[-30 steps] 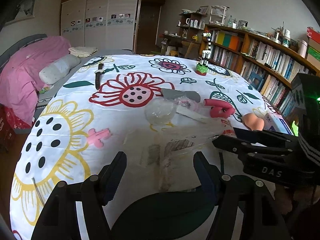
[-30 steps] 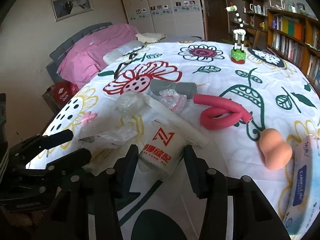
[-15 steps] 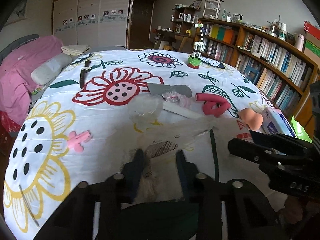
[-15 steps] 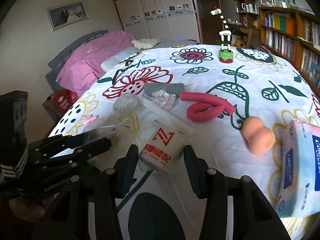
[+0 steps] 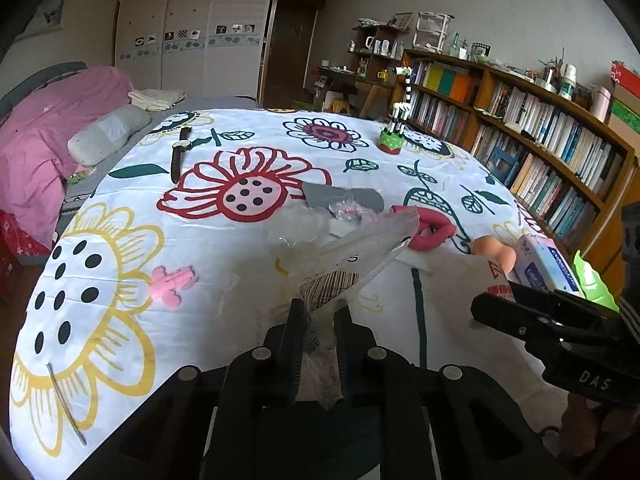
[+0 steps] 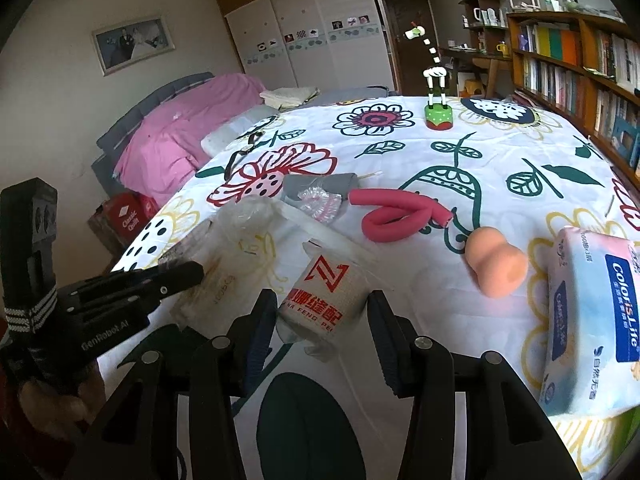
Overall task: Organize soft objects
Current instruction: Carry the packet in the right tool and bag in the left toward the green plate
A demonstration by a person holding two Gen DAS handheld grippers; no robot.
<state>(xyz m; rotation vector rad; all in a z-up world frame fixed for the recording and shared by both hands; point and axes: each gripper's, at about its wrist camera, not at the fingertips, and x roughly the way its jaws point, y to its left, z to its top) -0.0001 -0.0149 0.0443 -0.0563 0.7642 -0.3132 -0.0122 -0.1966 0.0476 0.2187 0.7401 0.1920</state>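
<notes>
Now my left gripper (image 5: 318, 344) has just closed, clamped on the clear plastic bag (image 5: 352, 264) lifting off the flowered sheet (image 5: 208, 240). To its right, my right gripper (image 6: 322, 320) stands apart around the white printed bag (image 6: 324, 292), its pads just beside it.

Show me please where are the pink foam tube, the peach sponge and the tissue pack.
pink foam tube (image 6: 400, 222), right wrist view, middle of its bent body.
peach sponge (image 6: 496, 266), right wrist view, centre of its rounded body.
tissue pack (image 6: 592, 320), right wrist view, its printed front face.
</notes>
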